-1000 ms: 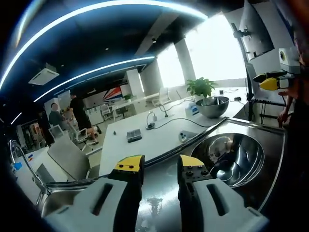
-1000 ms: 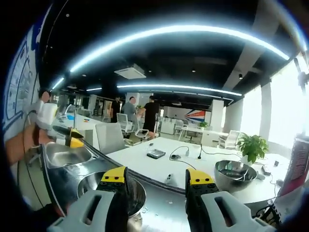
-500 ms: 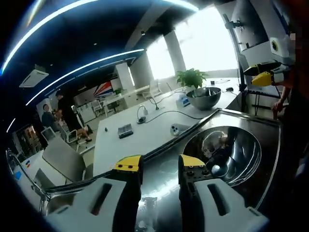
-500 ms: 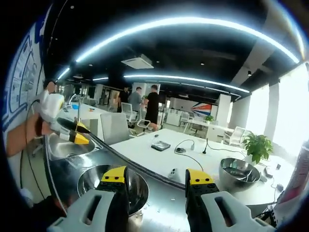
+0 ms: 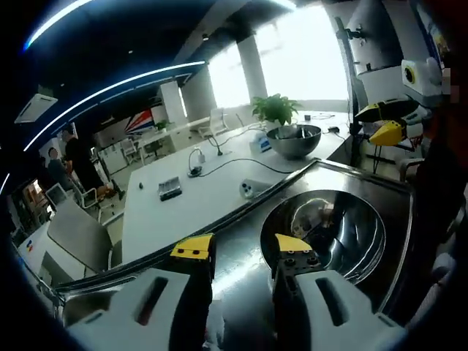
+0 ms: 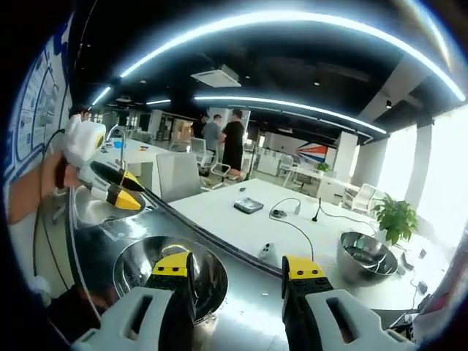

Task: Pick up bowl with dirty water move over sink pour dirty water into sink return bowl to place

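Note:
A large shiny steel bowl [image 5: 329,232] sits on the steel counter [image 5: 241,252], just ahead and right of my left gripper [image 5: 243,248], which is open and holds nothing. In the right gripper view the same bowl [image 6: 139,262] lies ahead and left of my right gripper [image 6: 238,268], also open and holding nothing. I cannot make out any liquid inside it. The sink basin [image 6: 91,212] with its faucet [image 6: 117,140] lies beyond the bowl. My right gripper [image 5: 385,121] shows across the bowl, and my left gripper [image 6: 115,191] hangs in front of the sink.
A second steel bowl [image 5: 292,139] [image 6: 368,256] stands on the white table [image 5: 197,201] beyond the counter's edge, near a potted plant [image 5: 276,110]. Cables and small devices lie on that table. People [image 6: 223,142] stand far back among office chairs.
Both cameras have moved in and tipped down toward the large bowl, which now shows bigger. Both grippers stay open; the bowl has not moved.

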Tool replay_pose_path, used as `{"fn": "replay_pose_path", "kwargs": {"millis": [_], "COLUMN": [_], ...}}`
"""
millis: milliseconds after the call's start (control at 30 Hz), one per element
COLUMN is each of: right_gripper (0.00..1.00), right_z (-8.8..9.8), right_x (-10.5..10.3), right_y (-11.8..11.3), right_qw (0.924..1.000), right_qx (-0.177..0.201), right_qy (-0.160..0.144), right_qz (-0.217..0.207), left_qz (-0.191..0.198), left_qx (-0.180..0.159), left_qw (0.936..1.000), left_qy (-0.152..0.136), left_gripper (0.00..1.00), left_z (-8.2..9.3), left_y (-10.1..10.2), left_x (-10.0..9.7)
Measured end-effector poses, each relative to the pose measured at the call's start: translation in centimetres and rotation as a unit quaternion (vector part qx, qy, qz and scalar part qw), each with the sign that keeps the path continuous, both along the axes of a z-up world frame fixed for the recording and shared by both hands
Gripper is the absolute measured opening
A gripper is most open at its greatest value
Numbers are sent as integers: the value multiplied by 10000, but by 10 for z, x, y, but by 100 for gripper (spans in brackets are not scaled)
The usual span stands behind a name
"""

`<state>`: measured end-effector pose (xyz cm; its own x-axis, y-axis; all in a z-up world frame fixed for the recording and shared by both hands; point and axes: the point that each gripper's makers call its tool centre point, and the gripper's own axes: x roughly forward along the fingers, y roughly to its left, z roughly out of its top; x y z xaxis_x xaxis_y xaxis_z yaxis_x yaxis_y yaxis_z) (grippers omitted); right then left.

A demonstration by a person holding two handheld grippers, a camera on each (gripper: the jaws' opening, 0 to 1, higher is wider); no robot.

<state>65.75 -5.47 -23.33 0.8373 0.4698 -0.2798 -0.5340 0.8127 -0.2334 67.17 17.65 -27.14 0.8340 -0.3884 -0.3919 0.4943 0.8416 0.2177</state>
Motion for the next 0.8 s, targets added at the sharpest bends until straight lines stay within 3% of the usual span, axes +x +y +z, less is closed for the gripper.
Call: {"fn": "replay_pose_path", "kwargs": {"millis": [200,500,667,800], "right_gripper": [43,43,43,43], "right_z": [-11,-25,-40,-47], "right_x": [8,19,21,25], "right_y": [10,13,18,20], "right_qw": [9990,9948,9895,9868], "right_qx": [-245,-668,-855,-963], "right_qy": [341,733,1123,1261], "right_qz": [138,237,325,312], "left_qz": [-147,-326,-410,-415], "left_qx": [395,622,833,899], "left_qw": [9988,9963,9927,9913], "left_qy": [265,505,770,864], "left_gripper": [22,21,21,21], "left_z": [-10,-14,-25,-30], "left_y": [-3,-13,-18,-19], "left_x": [4,10,14,18]}}
